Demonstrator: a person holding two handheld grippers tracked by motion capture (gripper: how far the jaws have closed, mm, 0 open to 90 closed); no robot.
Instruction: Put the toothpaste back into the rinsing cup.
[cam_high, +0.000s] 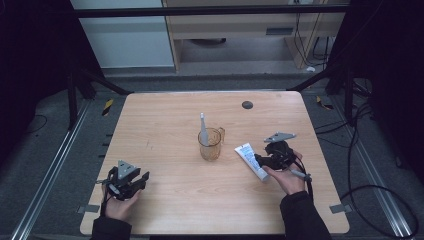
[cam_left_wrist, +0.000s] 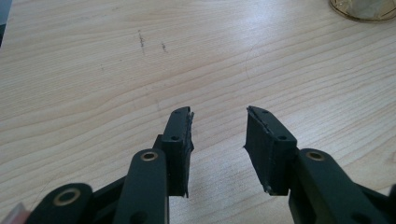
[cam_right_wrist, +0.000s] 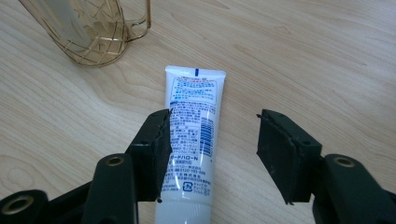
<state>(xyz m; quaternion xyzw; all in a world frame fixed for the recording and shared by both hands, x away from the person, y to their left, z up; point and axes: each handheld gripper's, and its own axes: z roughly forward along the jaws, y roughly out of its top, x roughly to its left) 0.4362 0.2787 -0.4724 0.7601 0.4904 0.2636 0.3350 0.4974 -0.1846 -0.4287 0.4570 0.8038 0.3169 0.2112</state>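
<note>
A white toothpaste tube (cam_high: 250, 159) with blue print lies flat on the wooden table (cam_high: 175, 115), right of centre. My right gripper (cam_high: 259, 161) is open around its lower half. In the right gripper view the tube (cam_right_wrist: 194, 93) runs between the jaws, close against the left pad (cam_right_wrist: 156, 140) and well apart from the right pad (cam_right_wrist: 280, 149). A clear amber wire-pattern cup (cam_high: 210, 145) with a handle stands at the table's middle and holds an upright grey toothbrush (cam_high: 203, 127). My left gripper (cam_high: 144, 179) rests near the front left edge, open, with bare wood between its jaws (cam_left_wrist: 219, 112).
The cup (cam_right_wrist: 93, 32) stands just beyond the tube's crimped end, and its base (cam_left_wrist: 362, 9) shows far ahead of the left gripper. A black round grommet (cam_high: 247, 105) sits near the table's back edge. Cables trail on the floor to the right.
</note>
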